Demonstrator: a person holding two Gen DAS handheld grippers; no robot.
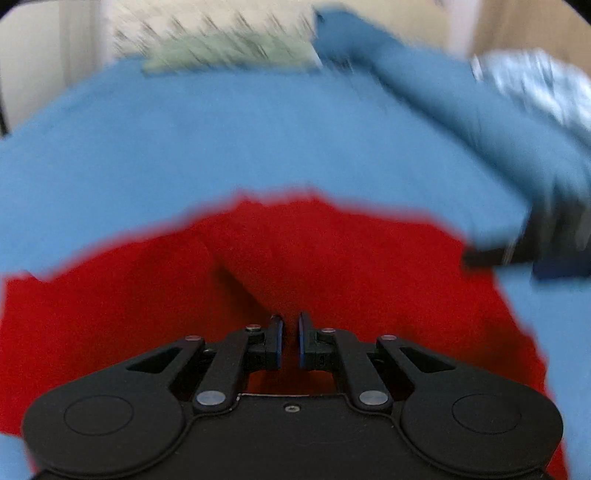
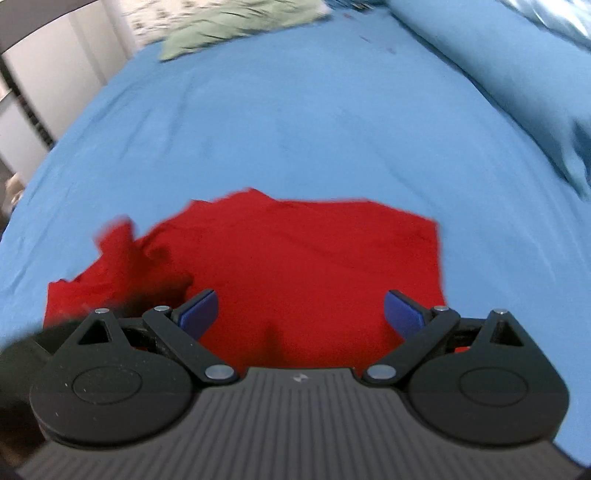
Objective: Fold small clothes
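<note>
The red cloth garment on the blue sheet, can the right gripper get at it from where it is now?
Probably yes. The right gripper is open, with the red cloth garment spread directly ahead on the blue bed sheet. Nothing visible lies between them.

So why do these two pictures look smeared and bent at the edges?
Left wrist view: heavy motion blur on the red garment and blue sheet, though the left hand-held gripper stays sharp. Right wrist view: milder blur, worst at the far green cloth. Both views curve from the fisheye lens.
</note>
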